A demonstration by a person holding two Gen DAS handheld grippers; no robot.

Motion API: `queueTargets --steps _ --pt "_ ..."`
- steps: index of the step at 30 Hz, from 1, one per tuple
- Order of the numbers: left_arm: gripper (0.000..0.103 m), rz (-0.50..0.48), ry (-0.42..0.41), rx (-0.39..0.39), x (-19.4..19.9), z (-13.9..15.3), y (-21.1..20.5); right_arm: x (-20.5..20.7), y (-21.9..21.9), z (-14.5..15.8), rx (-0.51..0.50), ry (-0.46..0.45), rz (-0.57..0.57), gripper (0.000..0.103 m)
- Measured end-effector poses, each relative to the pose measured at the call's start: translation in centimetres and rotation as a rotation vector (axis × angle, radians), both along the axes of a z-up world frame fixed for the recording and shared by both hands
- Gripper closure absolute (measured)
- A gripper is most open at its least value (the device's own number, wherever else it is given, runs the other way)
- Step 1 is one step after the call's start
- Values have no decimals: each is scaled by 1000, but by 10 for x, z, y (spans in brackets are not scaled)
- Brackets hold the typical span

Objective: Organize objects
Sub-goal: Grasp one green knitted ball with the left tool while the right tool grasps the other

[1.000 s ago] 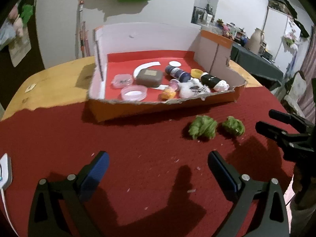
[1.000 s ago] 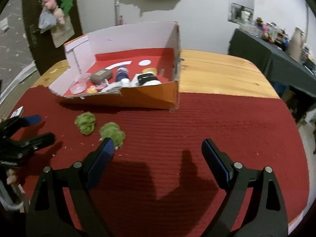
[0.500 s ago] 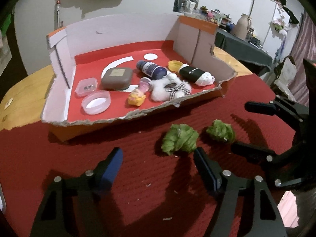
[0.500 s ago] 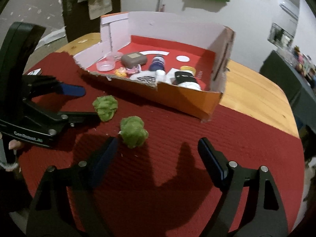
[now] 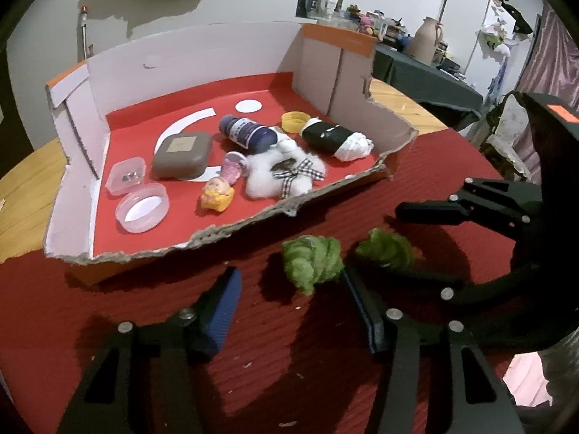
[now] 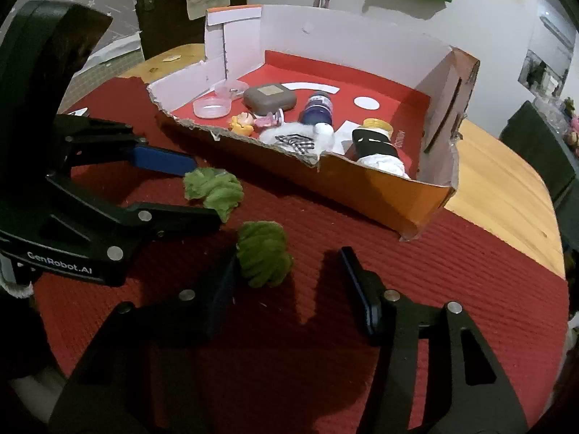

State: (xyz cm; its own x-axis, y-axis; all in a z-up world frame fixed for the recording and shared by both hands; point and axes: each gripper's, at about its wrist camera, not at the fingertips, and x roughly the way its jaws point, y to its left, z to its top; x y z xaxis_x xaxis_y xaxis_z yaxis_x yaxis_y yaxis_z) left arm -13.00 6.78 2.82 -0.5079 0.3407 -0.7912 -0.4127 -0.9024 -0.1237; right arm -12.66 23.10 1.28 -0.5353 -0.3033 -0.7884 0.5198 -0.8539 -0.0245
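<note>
Two green fuzzy balls lie on the red cloth in front of a torn cardboard box. My left gripper is open, with one green ball between its fingertips. My right gripper is open, with the other green ball by its left finger. In the left wrist view that ball sits between the right gripper's fingers. In the right wrist view the left gripper's fingers flank the first ball.
The box holds a brown case, a blue bottle, a black-and-white roll, a white fluffy toy, a small doll and clear tubs. Bare wooden tabletop lies beyond the cloth.
Both grippers have moved forward and down toward the green balls, so each ball now sits at or between the open fingertips. The box looms closer.
</note>
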Motion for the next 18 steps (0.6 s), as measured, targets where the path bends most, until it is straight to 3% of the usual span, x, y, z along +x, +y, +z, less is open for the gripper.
queueTargets --steps 18 --pt "50 -32 -17 27 3 1 3 1 3 0 -27 -9 5 53"
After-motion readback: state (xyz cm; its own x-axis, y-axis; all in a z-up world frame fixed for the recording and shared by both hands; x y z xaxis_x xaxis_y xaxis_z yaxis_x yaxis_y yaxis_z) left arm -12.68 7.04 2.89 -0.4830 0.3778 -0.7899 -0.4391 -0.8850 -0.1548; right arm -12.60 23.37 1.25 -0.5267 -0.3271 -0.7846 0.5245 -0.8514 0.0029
